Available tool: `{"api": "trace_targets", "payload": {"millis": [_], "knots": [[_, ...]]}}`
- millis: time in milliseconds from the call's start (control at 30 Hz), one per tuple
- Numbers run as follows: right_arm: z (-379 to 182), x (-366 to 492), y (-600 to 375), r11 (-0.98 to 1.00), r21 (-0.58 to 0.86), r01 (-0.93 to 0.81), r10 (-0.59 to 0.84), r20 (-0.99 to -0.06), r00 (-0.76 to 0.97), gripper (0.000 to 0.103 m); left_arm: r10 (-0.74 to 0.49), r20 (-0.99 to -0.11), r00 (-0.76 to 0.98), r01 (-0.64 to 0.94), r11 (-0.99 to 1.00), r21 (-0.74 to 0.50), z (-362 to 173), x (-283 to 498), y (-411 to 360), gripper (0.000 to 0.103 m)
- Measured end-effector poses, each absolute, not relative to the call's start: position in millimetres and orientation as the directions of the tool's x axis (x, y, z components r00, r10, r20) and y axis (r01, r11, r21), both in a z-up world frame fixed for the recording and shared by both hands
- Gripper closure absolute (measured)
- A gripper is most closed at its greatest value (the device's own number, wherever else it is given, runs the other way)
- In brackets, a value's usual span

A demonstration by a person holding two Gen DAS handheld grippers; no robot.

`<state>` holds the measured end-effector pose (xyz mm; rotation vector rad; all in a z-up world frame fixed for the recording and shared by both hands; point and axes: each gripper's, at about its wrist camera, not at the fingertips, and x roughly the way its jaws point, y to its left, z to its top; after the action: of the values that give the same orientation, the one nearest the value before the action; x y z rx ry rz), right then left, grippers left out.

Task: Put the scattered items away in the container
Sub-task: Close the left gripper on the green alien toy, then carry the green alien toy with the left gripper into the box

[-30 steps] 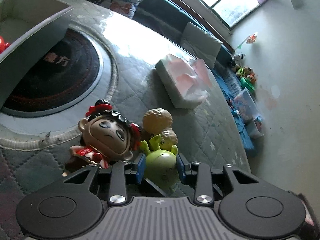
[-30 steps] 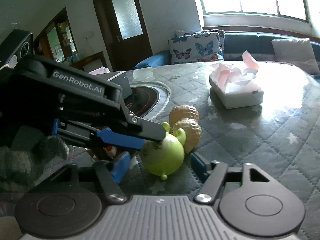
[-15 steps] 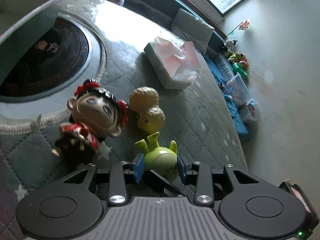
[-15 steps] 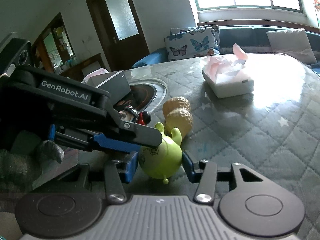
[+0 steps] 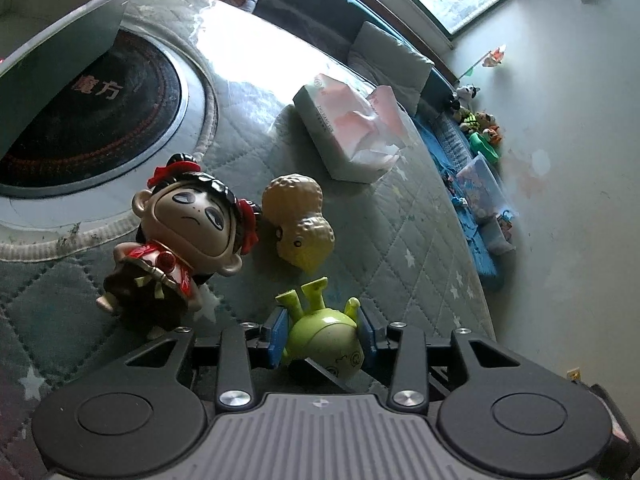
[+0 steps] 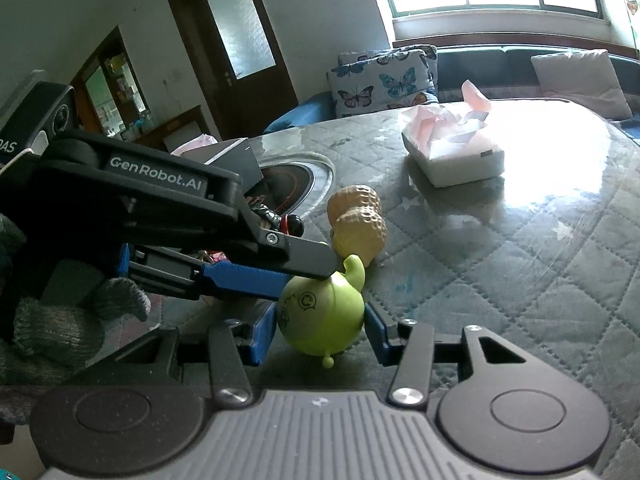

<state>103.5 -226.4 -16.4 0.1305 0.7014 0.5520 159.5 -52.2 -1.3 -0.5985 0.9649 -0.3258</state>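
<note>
A green alien toy point(image 5: 325, 336) is held upside down between the blue pads of my left gripper point(image 5: 322, 330), just above the quilted table. In the right wrist view the same toy point(image 6: 320, 316) also sits between the pads of my right gripper point(image 6: 320, 334), which touch or nearly touch its sides. The left gripper's finger point(image 6: 248, 276) reaches in from the left onto the toy's top. A peanut toy point(image 5: 298, 220) and a doll with red bows point(image 5: 188, 236) lie just beyond. The grey container point(image 5: 60, 44) stands at the far left.
A tissue box point(image 5: 352, 136) lies on the table beyond the toys, also seen in the right wrist view point(image 6: 452, 156). A round black hotplate point(image 5: 88, 116) is set into the table under the container. A sofa with cushions point(image 6: 384, 80) runs behind the table.
My left gripper has pulled back and lifted with the green toy, away from the peanut and doll. My right gripper has narrowed from wide open to flank the toy.
</note>
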Motion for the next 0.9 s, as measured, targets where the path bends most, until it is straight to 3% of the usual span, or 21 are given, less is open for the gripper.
{"api": "trace_targets", "payload": {"millis": [533,900], "knots": [[-6,86,-217,0.860,0.254,-0.442,0.501,-0.584,0.639,0.054,-0.517,-0.650,0.557,0.030,0.794,-0.607,13,136,-45,0.063],[48,86,-149,0.797,0.180,-0.577,0.582,-0.484,0.654,0.054,-0.419,-0.562,0.713,0.011,0.808,-0.589,76,107,34,0.063]]}}
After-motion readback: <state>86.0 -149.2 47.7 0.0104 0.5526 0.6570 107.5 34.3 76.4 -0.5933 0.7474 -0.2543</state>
